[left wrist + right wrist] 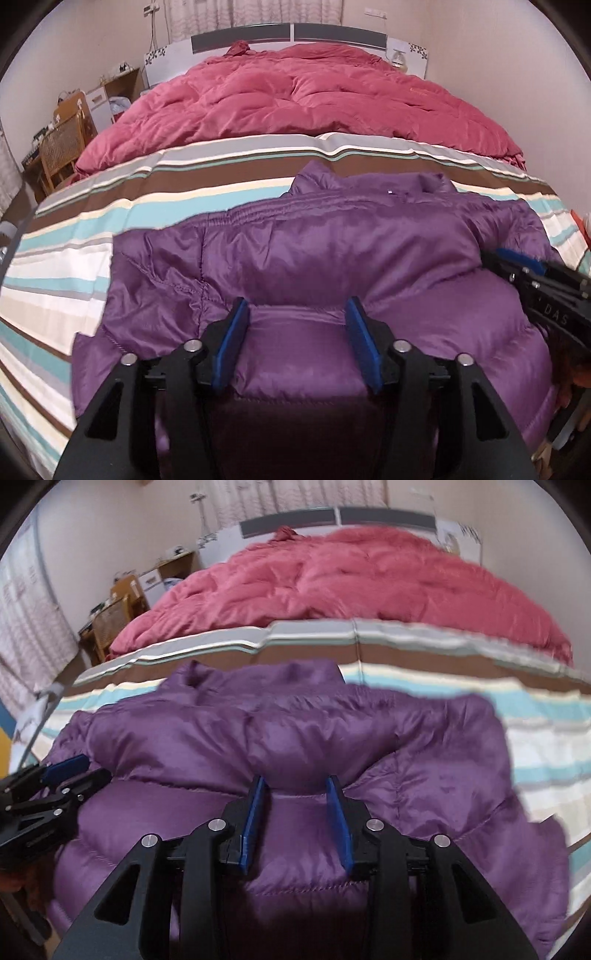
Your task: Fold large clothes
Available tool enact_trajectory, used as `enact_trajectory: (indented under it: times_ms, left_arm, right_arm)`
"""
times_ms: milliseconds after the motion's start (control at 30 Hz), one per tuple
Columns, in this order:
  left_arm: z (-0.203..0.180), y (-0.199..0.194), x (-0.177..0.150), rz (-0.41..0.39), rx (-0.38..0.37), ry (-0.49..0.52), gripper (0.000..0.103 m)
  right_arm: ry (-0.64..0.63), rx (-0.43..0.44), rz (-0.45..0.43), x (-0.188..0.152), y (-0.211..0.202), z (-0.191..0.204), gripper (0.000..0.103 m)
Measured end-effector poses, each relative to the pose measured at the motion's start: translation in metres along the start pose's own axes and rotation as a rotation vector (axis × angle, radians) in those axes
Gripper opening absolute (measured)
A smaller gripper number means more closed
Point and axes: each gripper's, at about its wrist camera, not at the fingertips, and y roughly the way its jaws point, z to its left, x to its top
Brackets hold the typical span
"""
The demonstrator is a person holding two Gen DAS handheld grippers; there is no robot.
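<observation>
Left hand-held gripper (pixel 295 325) and right hand-held gripper (pixel 297 803): both jaws apart over one purple jacket (pixel 332 243); bed (pixel 92 236) at 12 o'clock.

Jacket (pixel 314 240) on sheet (pixel 74 236), before quilt (pixel 295 99)

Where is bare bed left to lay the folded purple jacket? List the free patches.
Free: the striped sheet left of the purple jacket, the striped band between its collar and the red duvet, and the sheet right of the jacket in the right wrist view. Crowded: the near edge, under the left gripper and right gripper.
</observation>
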Motion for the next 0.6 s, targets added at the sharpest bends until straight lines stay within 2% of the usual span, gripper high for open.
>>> enact_trajectory:
  times_ms: [100, 167, 300, 367, 433, 600]
  left_arm:
    - [0.003, 0.015, 0.0, -0.006, -0.032, -0.036, 0.061]
    - [0.0, 0.02, -0.003, -0.038, -0.015, -0.021, 0.062]
    - [0.0, 0.021, -0.007, -0.05, -0.013, -0.028, 0.062]
    - [0.003, 0.013, -0.01, -0.061, -0.02, -0.045, 0.065]
    - [0.008, -0.001, -0.015, -0.084, -0.02, -0.065, 0.074]
    - [0.034, -0.042, -0.041, -0.149, 0.026, -0.158, 0.079]
  right_arm:
    - [0.032, -0.003, -0.013, -0.003, 0.012, -0.006, 0.035]
    - [0.035, -0.011, -0.022, -0.003, 0.015, -0.006, 0.035]
    - [0.033, -0.018, -0.024, -0.003, 0.017, -0.005, 0.035]
    - [0.03, -0.019, -0.024, -0.003, 0.016, -0.004, 0.035]
    - [0.027, -0.015, -0.029, -0.003, 0.011, -0.004, 0.035]
    - [-0.024, -0.049, -0.053, -0.006, -0.011, 0.006, 0.035]
